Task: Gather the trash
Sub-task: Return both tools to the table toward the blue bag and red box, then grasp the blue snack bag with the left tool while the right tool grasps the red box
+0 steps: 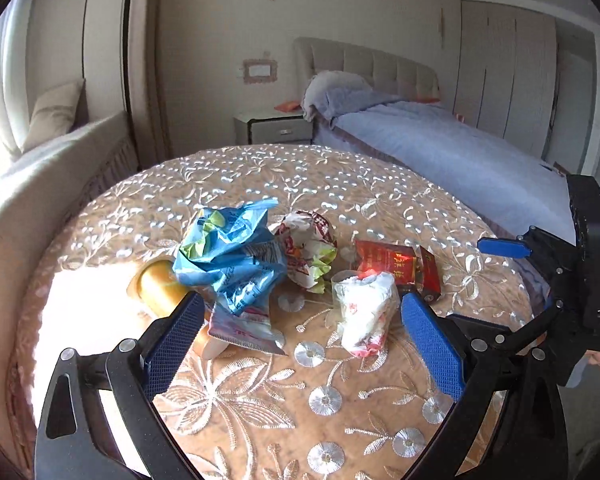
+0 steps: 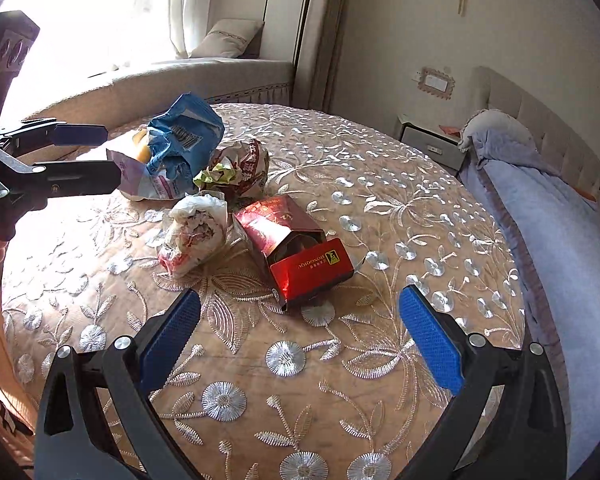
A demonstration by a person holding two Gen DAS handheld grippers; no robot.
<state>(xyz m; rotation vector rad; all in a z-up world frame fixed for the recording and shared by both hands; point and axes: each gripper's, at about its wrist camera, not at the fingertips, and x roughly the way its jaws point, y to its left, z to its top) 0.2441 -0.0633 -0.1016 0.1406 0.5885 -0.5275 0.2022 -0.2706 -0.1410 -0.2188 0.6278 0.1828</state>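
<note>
Trash lies in a cluster on a round table point(image 1: 260, 420) with an embroidered cloth. It holds a crumpled blue wrapper point(image 1: 232, 256) over a yellow cup point(image 1: 160, 286), a red-white-green wrapper point(image 1: 308, 252), a white plastic-wrapped bundle point(image 1: 364, 312) and an open red cigarette box point(image 1: 396, 266). My left gripper point(image 1: 300, 316) is open, low over the table, its jaws on either side of the blue wrapper's lower edge and the white bundle. My right gripper point(image 2: 300, 316) is open, just short of the red box point(image 2: 296, 248). The white bundle point(image 2: 194, 228) and blue wrapper point(image 2: 184, 140) lie beyond it.
A bed point(image 1: 440, 148) with a blue cover runs along the table's right side, and a nightstand point(image 1: 276, 128) stands behind. A cushioned window seat point(image 2: 180, 76) curves round the far left. The left gripper shows in the right wrist view point(image 2: 88, 156), the right one in the left wrist view point(image 1: 504, 248).
</note>
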